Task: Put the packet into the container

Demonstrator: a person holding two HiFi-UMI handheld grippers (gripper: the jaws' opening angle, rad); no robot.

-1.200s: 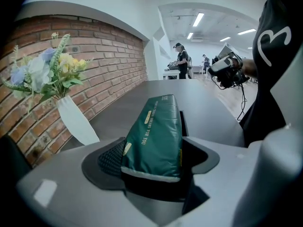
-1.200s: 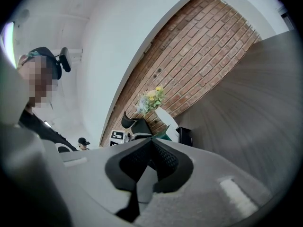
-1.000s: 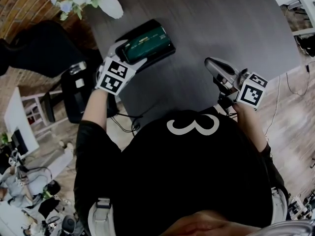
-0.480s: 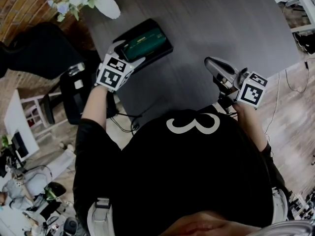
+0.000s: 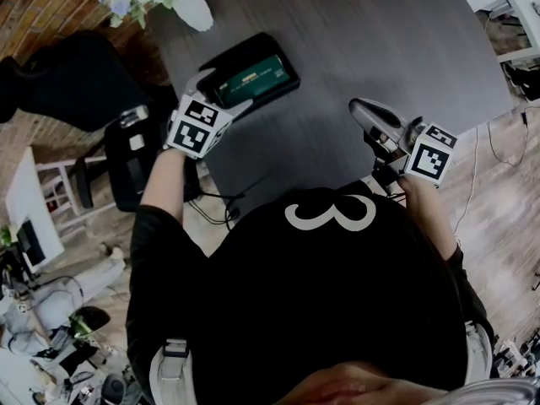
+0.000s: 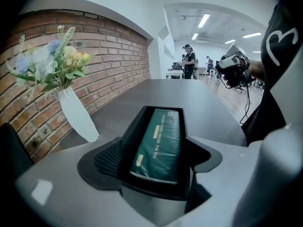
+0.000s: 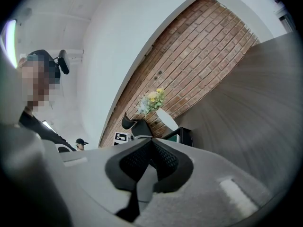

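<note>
In the head view, the green packet (image 5: 253,72) already lies inside the black container (image 5: 221,62), which sits on the dark counter (image 5: 363,40) not far from the white vase (image 5: 190,8). Your left gripper (image 5: 218,93) is at the near end of the container. Your right gripper (image 5: 361,108) is well apart from it, held up near your body at the counter's edge.

In the left gripper view, the packet lies flat and lengthwise within the container's walls, and no part of it hangs over the rim as far as this angle shows. The jaws are spread wide and are opening at this moment. The near end of the container stands between them, but the pads do not seem to press on it or on the packet.

In the right gripper view, the two pads meet in the middle with nothing between them, so that gripper is closed and empty. The container shows small in the distance, beside the vase.

Judged from all this, the placing itself looks done: the packet is in and released. What seems left for you is only to draw the left gripper back clear of the container without nudging it.
</note>
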